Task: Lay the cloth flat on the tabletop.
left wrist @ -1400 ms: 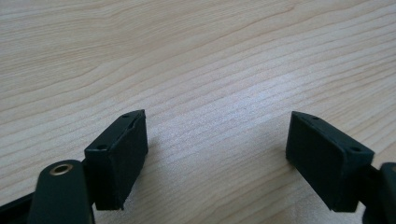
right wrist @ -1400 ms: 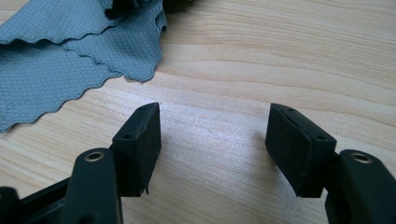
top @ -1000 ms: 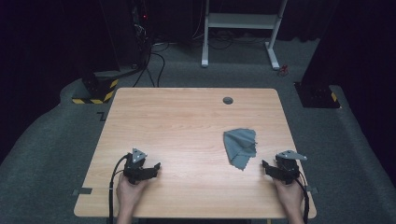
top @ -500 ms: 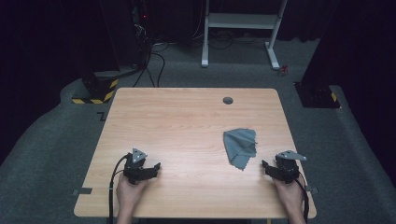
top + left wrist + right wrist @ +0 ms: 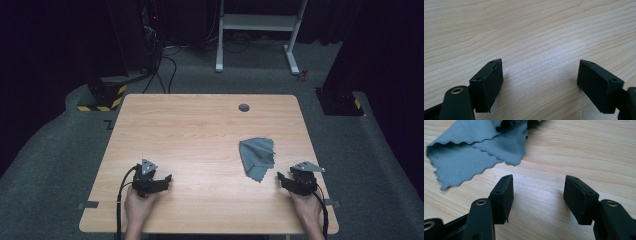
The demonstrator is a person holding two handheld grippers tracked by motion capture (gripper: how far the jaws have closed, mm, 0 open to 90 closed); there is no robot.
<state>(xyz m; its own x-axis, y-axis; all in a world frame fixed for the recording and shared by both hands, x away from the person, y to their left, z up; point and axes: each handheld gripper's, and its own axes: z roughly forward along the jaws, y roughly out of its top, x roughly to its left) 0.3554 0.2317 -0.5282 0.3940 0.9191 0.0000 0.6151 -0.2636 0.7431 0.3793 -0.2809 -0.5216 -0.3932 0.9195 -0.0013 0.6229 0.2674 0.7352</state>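
A crumpled grey-blue cloth (image 5: 257,157) lies on the right half of the wooden table (image 5: 200,130). In the right gripper view the cloth (image 5: 476,147) spreads across the upper left, its scalloped edge just beyond the left jaw. My right gripper (image 5: 281,177) rests near the table's front right, open, with bare wood between its jaws (image 5: 537,195). My left gripper (image 5: 167,178) sits at the front left, held by a hand, and is open too; bare wood lies between its jaws (image 5: 540,80). Neither gripper touches the cloth.
A small dark round hole (image 5: 244,107) sits near the table's far edge. Beyond the table are a white metal frame (image 5: 257,30), cables on grey carpet, and a yellow-black striped base (image 5: 102,97) at the left. Tape strips (image 5: 87,205) stick out at the front corners.
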